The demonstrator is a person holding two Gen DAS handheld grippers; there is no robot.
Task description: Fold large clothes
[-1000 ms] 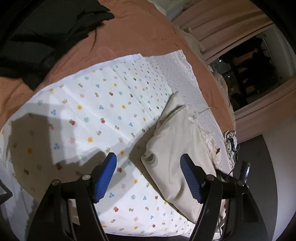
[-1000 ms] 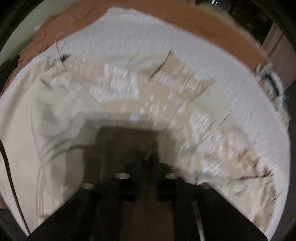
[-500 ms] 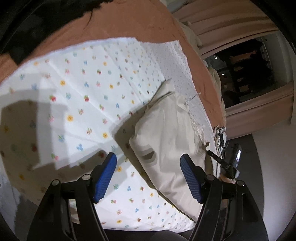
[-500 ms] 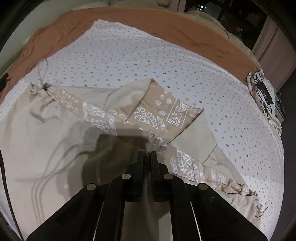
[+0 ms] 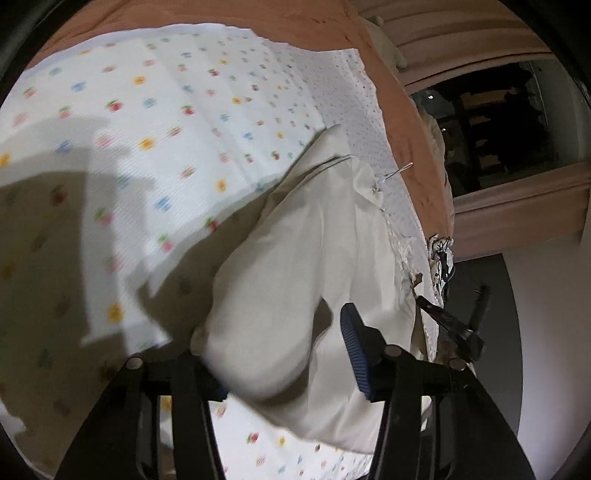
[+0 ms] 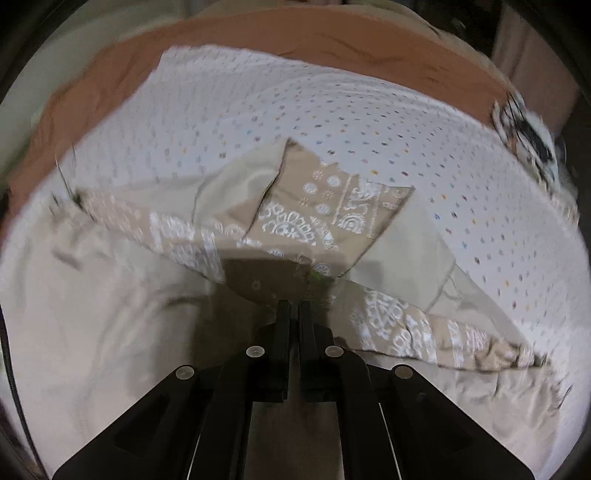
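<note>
A cream garment [image 5: 317, 251] lies folded on a white flower-print sheet [image 5: 155, 122]. My left gripper [image 5: 284, 365] is open, its jaws straddling the garment's near edge; the cloth hides the left finger. In the right wrist view the same garment [image 6: 96, 302] shows a tan bandana-print lining [image 6: 321, 206] along its waistband. My right gripper [image 6: 293, 306] is shut on the edge of the tan printed cloth and holds it slightly lifted.
The sheet [image 6: 369, 122] lies on an orange bedspread [image 5: 388, 66], which also shows in the right wrist view [image 6: 295, 33]. Curtains [image 5: 461, 37] and a dark window [image 5: 491, 122] stand beyond the bed. A tangle of cables [image 6: 524, 133] lies at the far right edge of the bed.
My left gripper has moved forward and down, so the cream garment's edge now lies between its jaws. My right gripper stays shut on the printed cloth and has pulled it nearer.
</note>
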